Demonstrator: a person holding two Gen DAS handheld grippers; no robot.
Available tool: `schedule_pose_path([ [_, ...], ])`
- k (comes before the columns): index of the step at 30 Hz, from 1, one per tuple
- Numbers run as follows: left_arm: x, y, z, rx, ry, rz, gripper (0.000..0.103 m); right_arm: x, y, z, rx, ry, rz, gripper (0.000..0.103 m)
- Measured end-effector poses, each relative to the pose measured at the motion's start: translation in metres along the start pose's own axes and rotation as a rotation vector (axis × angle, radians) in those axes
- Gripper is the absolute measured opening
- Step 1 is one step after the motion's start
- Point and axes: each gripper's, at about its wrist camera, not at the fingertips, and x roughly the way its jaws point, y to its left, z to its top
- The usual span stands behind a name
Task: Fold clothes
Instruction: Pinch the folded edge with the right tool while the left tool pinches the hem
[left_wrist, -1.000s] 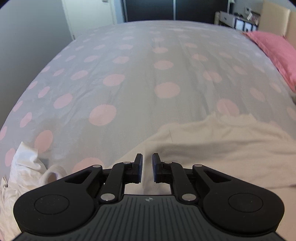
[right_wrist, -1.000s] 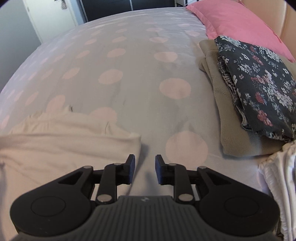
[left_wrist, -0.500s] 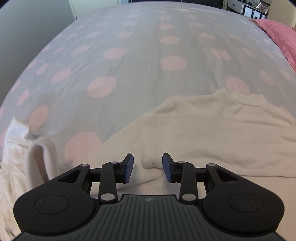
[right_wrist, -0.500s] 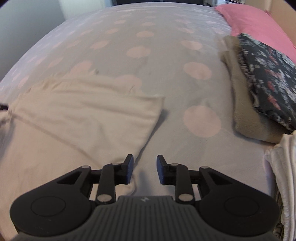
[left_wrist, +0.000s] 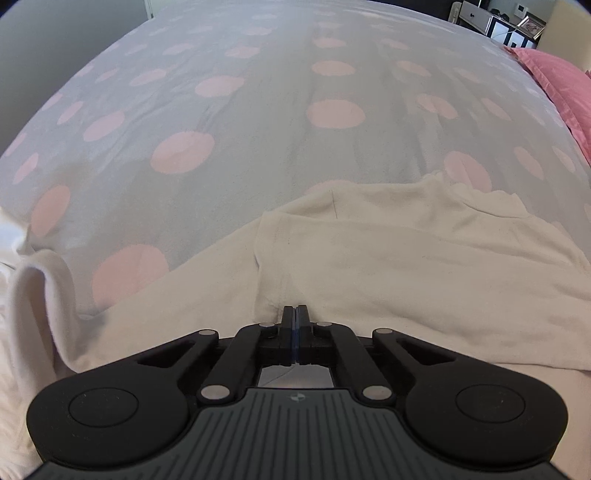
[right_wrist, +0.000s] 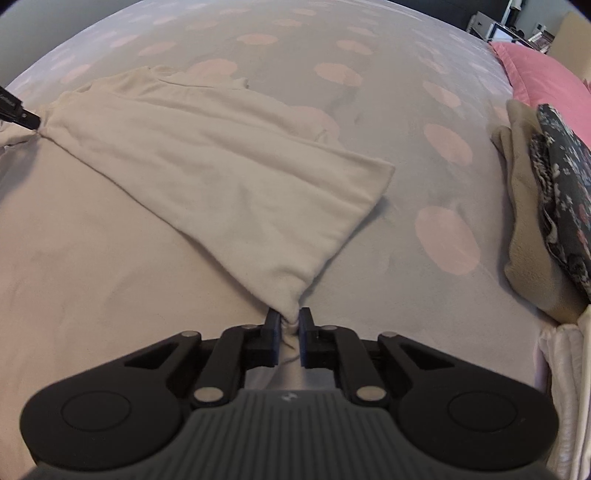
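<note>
Left wrist view: no readable writing shows; only a small round emblem sits on the ribbed grey housing of the left gripper (left_wrist: 295, 312), too small to make out. Its jaws are pressed fully together, with a fold of the cream garment (left_wrist: 424, 266) bunched at their tips. The garment lies spread over the near part of the bed (left_wrist: 258, 110), whose grey cover carries pink dots. A crumpled white cloth (left_wrist: 26, 280) sits at the near left edge. A pink pillow (left_wrist: 557, 81) lies far right, and a white shelf unit (left_wrist: 491, 22) stands beyond the bed's far right corner.

Right wrist view: again only an unreadable emblem on the housing. The right gripper (right_wrist: 288, 321) has its jaws nearly closed, pinching a gathered corner of the cream garment (right_wrist: 221, 173), which fans out from there to the far left. At that far left edge the dark tip of the other gripper (right_wrist: 22, 116) meets the fabric. On the right lies a folded stack: a beige garment (right_wrist: 524, 251) under a dark floral garment (right_wrist: 565, 177), with the pink pillow (right_wrist: 543, 70) behind. White fabric (right_wrist: 565, 387) lies near right.
</note>
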Motion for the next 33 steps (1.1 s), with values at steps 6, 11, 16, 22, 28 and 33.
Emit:
schedule_pose_path([
  [6,-0.016,0.012,0.004,-0.016,0.037,0.026,0.000,0.002,-0.013,-0.001,0.069,0.039,-0.001,0.010],
  [11,-0.016,0.027,0.007,-0.064,0.030,-0.001,0.000,0.003,-0.009,0.001,0.062,0.050,-0.009,0.010],
  [16,-0.013,0.041,0.008,-0.171,-0.011,-0.059,0.031,0.003,-0.006,0.000,0.056,0.057,-0.014,0.010],
  [22,0.005,0.036,0.007,-0.220,0.005,-0.084,0.034,0.005,-0.004,0.001,0.057,0.061,-0.015,0.011],
  [28,0.004,0.022,0.006,-0.146,0.005,-0.055,0.008,0.001,-0.006,0.000,0.060,0.061,-0.012,0.011],
  [33,-0.023,0.026,0.013,-0.142,0.002,-0.082,0.007,-0.006,-0.017,0.004,0.113,0.057,0.020,0.010],
])
